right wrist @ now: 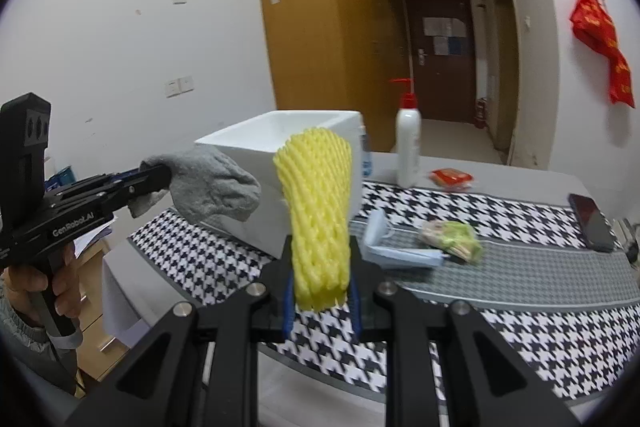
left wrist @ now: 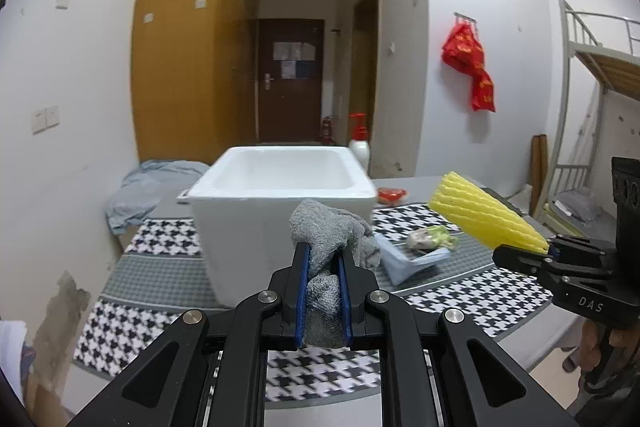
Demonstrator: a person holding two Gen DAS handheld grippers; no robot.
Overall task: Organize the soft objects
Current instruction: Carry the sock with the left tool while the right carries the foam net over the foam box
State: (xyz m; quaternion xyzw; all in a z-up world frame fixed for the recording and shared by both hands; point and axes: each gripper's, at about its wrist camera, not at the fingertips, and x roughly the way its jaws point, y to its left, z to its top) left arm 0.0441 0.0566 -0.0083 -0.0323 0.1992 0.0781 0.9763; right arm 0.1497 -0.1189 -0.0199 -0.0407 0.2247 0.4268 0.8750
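Closest in the left wrist view, the left gripper (left wrist: 323,259) has its blue-padded fingers (left wrist: 301,291) clamped on a grey sock (left wrist: 332,231), whose bunched toe end rises above the tips. Beside it to the right, the right gripper (left wrist: 550,249) pinches the narrow end of a yellow foam net sleeve (left wrist: 480,211), jaws nearly closed on it; the sleeve slants up and fans out. Both are held in the air above a houndstooth mat (left wrist: 160,239) on the table. Just beyond the sock stands a white foam box (left wrist: 276,187), open at the top. Right of the box, on the mat, lie a light blue folded cloth (right wrist: 400,251) and a green-and-cream crumpled wrapper (right wrist: 452,235), touching each other. Farther back stand a white squeeze bottle (right wrist: 408,147) with a red nozzle and a small red packet (right wrist: 452,179).
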